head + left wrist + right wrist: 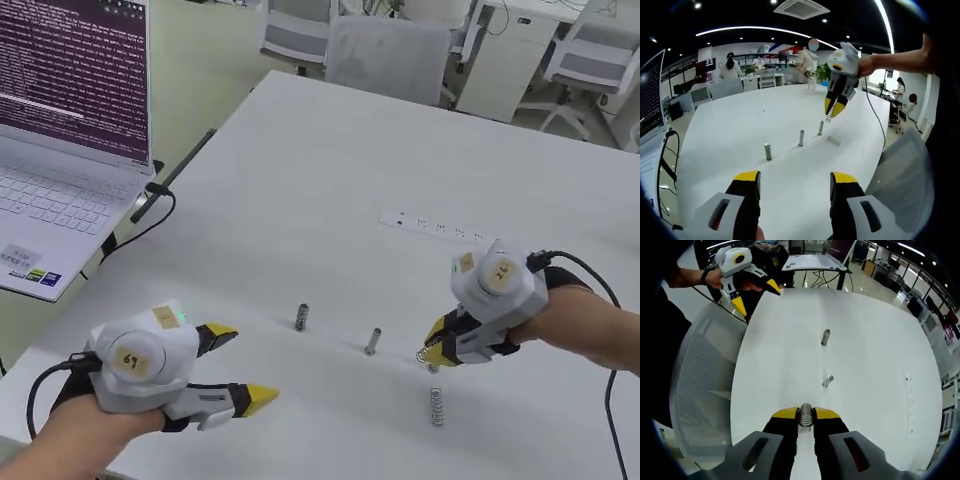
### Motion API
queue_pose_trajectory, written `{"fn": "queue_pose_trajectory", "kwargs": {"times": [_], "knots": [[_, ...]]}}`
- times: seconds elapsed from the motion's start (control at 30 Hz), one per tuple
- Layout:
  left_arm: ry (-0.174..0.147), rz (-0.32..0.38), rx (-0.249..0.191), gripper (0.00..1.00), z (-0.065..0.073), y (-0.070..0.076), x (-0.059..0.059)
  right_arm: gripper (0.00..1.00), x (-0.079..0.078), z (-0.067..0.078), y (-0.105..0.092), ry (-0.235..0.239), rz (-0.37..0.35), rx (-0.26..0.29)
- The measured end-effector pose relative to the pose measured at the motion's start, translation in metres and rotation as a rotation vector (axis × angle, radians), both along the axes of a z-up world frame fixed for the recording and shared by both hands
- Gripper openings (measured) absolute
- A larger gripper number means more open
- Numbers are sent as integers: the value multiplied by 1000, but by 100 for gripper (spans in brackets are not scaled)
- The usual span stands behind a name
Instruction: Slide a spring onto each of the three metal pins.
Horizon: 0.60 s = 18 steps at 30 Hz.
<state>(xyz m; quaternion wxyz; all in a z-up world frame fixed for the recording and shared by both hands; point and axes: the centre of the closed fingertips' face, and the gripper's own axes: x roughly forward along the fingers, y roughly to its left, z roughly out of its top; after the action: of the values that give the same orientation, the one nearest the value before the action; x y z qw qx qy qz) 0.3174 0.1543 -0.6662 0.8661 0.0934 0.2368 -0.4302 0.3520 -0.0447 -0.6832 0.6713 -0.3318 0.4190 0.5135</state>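
Coiled metal spring (805,420), pinched by right gripper (805,414)

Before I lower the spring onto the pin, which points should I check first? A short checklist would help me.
1. Held spring gripped in right claw: ok.
2. End pin bare: ok.
3. Held spring lined up over end pin: cannot tell.
4. Left claw open, away from the pins: ok.
5. Spare spring lying on table: ok.
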Motion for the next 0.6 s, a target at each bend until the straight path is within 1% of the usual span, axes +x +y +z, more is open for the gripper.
{"fn": "queue_pose_trajectory", "kwargs": {"times": [0.27, 0.4, 0.6], "knots": [[-8, 17, 2, 52, 7, 9, 1, 9, 20, 0, 13, -8, 27, -10], [-11, 25, 3, 52, 8, 11, 0, 9, 28, -2, 15, -9, 46, -31], [-15, 34, 4, 53, 11, 17, -1, 9, 39, -3, 18, -5, 55, -36]]}}
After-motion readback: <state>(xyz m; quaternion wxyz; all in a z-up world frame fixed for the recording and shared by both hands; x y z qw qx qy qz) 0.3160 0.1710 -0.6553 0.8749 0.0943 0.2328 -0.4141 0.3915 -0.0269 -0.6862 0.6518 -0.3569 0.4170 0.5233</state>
